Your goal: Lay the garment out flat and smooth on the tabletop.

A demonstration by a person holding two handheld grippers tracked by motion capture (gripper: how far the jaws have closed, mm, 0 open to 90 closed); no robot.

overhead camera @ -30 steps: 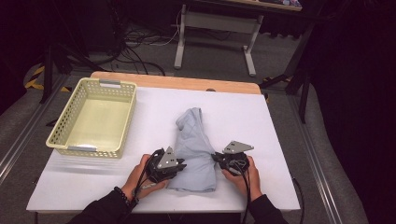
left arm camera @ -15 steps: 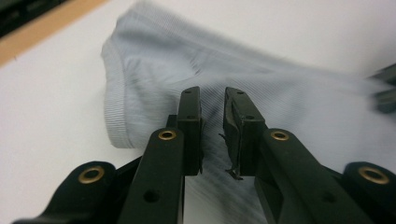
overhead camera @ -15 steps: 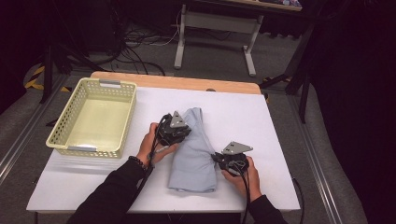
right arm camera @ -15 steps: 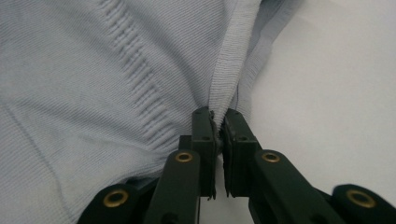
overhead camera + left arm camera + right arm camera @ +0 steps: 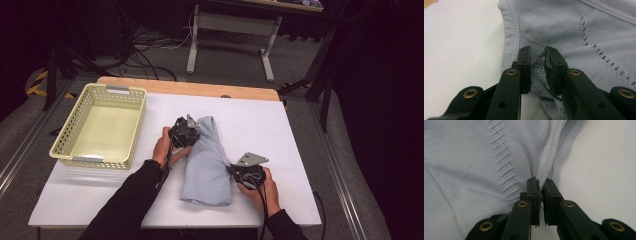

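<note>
Shirt (image 5: 207, 160) sits folded mid-table beside the basket (image 5: 75, 150). My right gripper (image 5: 541, 185) pinches its edge tight, while my left gripper (image 5: 537, 53) has just been opening, mesh lying loose between the jaws.

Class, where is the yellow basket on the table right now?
In the high view the basket sits at the table's far left, left of the blue garment.
</note>
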